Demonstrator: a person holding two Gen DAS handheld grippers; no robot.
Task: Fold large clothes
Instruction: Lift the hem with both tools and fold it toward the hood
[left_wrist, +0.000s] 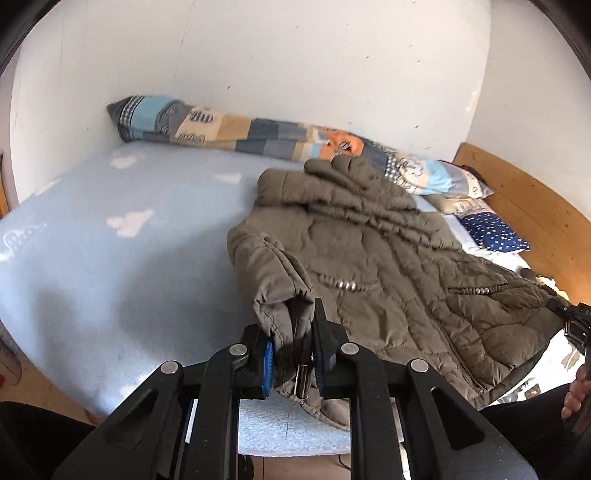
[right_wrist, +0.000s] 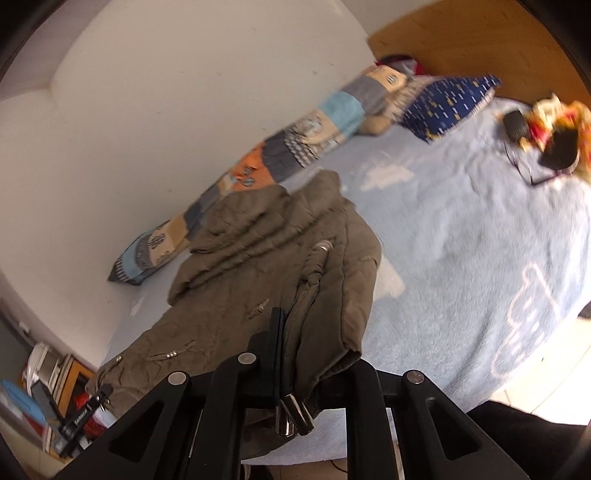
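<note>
An olive-brown quilted jacket (left_wrist: 388, 266) lies spread on the light blue bed (left_wrist: 110, 258), hood toward the wall. My left gripper (left_wrist: 293, 350) is shut on the cuff of its left sleeve, which is bunched between the jaws. In the right wrist view the jacket (right_wrist: 266, 251) hangs and drapes from my right gripper (right_wrist: 295, 362), which is shut on its right sleeve or hem edge; metal cord ends dangle below the jaws. The right gripper also shows at the far right of the left wrist view (left_wrist: 576, 321).
A patchwork quilt roll (left_wrist: 229, 129) lies along the white wall. A dark blue dotted pillow (right_wrist: 450, 103) and a toy pile (right_wrist: 554, 129) sit near the wooden headboard (left_wrist: 524, 206). Shelves with clutter (right_wrist: 48, 398) stand beyond the bed's left end.
</note>
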